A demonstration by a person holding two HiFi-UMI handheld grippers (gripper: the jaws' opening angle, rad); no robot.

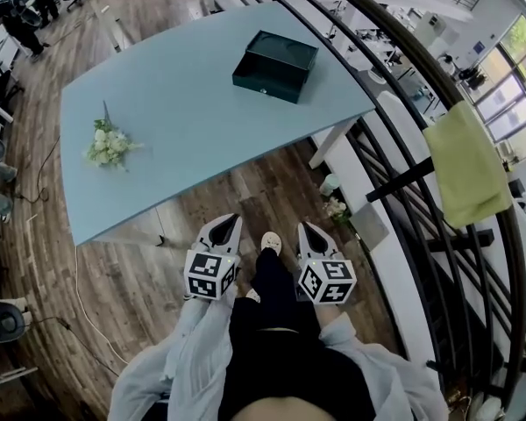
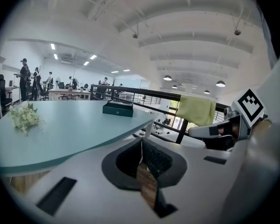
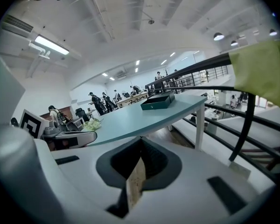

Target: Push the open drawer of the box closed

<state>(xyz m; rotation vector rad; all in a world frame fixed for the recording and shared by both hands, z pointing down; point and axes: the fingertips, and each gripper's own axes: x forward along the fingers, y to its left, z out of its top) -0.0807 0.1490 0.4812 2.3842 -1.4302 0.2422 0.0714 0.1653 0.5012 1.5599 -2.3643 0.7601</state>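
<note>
- Currently the step in hand is the approach: the left tool [image 1: 226,226] and right tool [image 1: 309,229] hang low in front of the person's legs, well apart from the worktop [image 1: 184,130].
- Left tool: jaws pressed together, nothing between them, only floor shows behind.
- Right tool: same, clenched on nothing.
- The dark green box [image 1: 274,66] sits on the worktop near its far right corner, close to the edge by the railing [image 1: 403,178].
- The box face with a small knob [image 1: 263,89] points roughly toward the person; likely the drawer front, but how far it stands out is too small to tell.
- To do it well: step up to the worktop first, since the box looks out of reach from here.
- Keep the jaws together and use the blunt tip as a pusher, flat on the drawer front near the knob.
- Push straight along the drawer's travel, slowly; the box looks light and may slide toward the edge.
- Brace the back of the box with the other tool.
- Counts: one box, one knob, one worktop, two tools.
- Also one bunch of white flowers [image 1: 108,144] near the worktop's left side, clear of the push path, and one yellow-green cloth [image 1: 465,169] draped over the railing.
</note>
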